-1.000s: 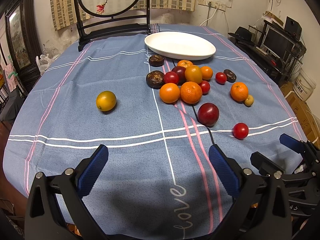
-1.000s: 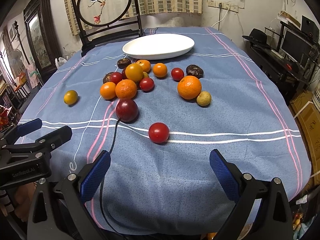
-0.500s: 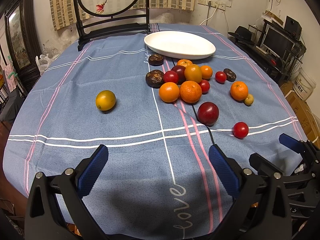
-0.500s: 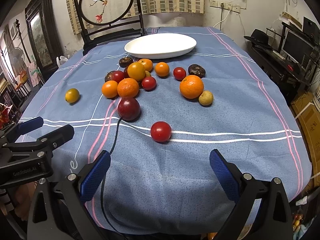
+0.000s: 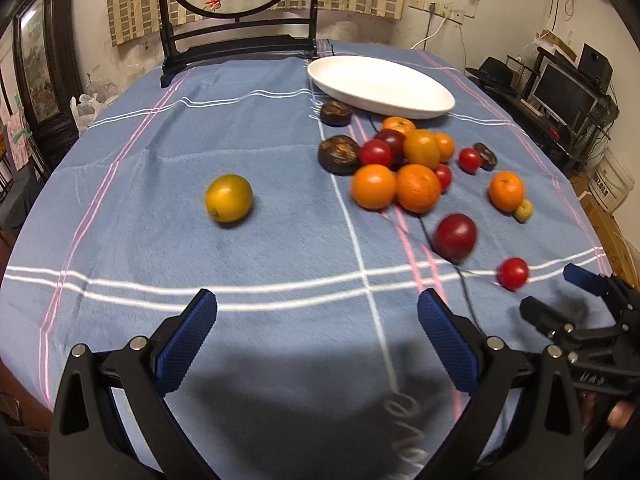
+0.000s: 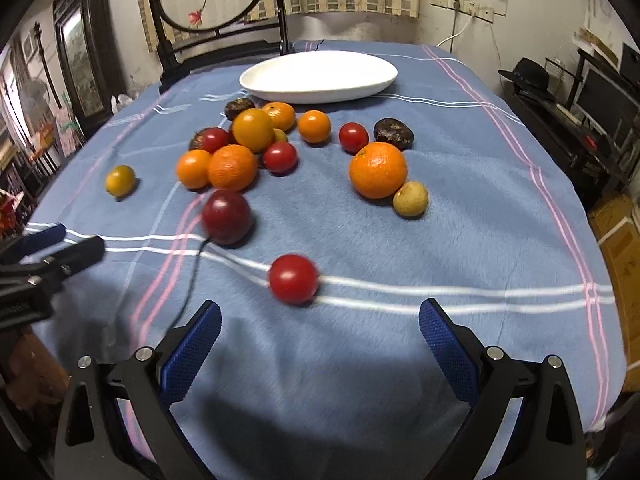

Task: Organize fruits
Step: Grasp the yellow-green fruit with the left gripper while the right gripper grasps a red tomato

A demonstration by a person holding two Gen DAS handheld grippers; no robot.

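**Fruit Spread on a Blue Cloth, Both Grippers Wide Open**

A blue tablecloth (image 5: 200,152) with white and pink lines is seen over the table. The left gripper (image 5: 316,320) is held low above the near part of the cloth. Its blue fingers (image 5: 186,344) are spread wide apart, and nothing is held between them.

Far to the left, a yellow-orange fruit (image 5: 229,198) is seen all alone, well apart from the others. More to the right, a bunch of fruit is packed close together. Two oranges (image 5: 374,187) are found side by side at the front of the bunch, touching. Behind them, a dark brown fruit (image 5: 339,155), small red tomatoes (image 5: 375,153) and a tall orange fruit (image 5: 421,148) are seen. Nearer than the bunch, a dark red plum (image 6: 226,217) is set on the pink lines. A thin black cord (image 6: 188,280) is seen running from the plum toward the near edge.

A red tomato (image 6: 293,279) is found on the white lines, just in front of the right gripper (image 6: 320,320). The blue fingers (image 6: 440,340) of this gripper are also spread wide, and nothing is gripped. Further right, a big orange (image 6: 378,169) is seen with a small yellow fruit (image 6: 410,198) touching it. A dark fruit (image 6: 393,133) is placed behind them.

At the far end, a white oval plate (image 6: 320,76) is seen with no fruit on it. A dark wooden chair (image 5: 240,46) is placed behind the table.
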